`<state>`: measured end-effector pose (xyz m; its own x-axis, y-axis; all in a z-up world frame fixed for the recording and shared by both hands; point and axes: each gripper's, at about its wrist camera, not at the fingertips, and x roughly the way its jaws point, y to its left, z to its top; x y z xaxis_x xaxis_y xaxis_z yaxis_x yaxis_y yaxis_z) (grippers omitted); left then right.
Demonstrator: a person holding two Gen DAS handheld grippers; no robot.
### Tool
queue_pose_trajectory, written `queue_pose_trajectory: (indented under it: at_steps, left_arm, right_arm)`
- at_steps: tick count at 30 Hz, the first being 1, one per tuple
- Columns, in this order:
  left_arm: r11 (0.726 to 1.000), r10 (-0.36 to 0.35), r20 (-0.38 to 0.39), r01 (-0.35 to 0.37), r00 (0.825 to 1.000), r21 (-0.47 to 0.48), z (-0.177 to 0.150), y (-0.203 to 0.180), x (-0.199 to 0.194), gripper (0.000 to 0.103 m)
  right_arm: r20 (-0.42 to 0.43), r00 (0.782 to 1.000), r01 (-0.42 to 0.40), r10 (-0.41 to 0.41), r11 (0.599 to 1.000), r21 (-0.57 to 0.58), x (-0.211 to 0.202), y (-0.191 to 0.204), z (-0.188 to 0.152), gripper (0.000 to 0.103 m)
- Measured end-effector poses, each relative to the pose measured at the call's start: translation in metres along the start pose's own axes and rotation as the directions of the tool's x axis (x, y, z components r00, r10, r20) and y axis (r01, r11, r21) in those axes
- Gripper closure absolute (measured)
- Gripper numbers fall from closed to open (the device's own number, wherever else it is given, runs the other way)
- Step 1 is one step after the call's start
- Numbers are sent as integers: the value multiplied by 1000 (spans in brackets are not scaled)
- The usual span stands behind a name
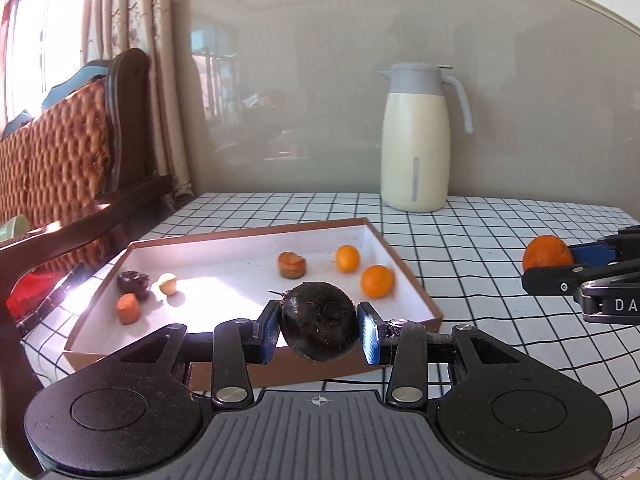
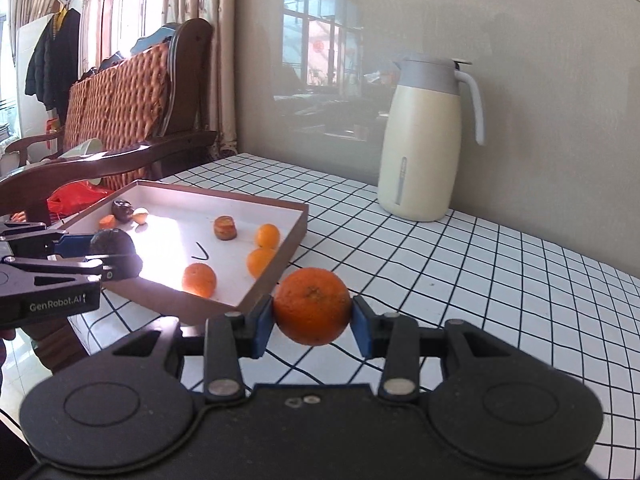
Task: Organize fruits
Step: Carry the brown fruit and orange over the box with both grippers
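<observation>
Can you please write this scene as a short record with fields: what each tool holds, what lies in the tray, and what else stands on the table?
left tool: shut on a round dark purple fruit, above the tray's near edge
right tool: shut on a round orange fruit, beside the tray
tray: shallow white cardboard tray with brown rim
tray contents: three small oranges, a brown round piece, a dark fruit, a pale piece, an orange chunk
table: white tablecloth with black grid
other: cream thermos jug with grey lid, standing upright

Black grippers (image 1: 319, 330) (blue pads)
</observation>
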<state>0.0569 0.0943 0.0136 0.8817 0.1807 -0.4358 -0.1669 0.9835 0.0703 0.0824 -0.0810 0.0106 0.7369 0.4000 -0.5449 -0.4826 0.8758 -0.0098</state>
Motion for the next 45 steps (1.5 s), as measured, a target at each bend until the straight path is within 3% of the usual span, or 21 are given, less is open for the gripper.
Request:
queue_pose_trajectory:
  at_steps: [13, 27, 45]
  left_arm:
    - [989, 125, 25, -122, 992, -79, -9, 72, -10, 62]
    - [981, 150, 46, -143, 988, -131, -15, 99, -17, 62]
    - [973, 197, 91, -183, 976, -143, 2, 131, -3, 62]
  right_arm:
    - [37, 998, -43, 44, 998, -40, 9, 40, 18, 70]
    - [75, 994, -80, 86, 994, -75, 20, 80, 33, 70]
    - [130, 991, -29, 36, 998, -61, 44, 79, 63, 70]
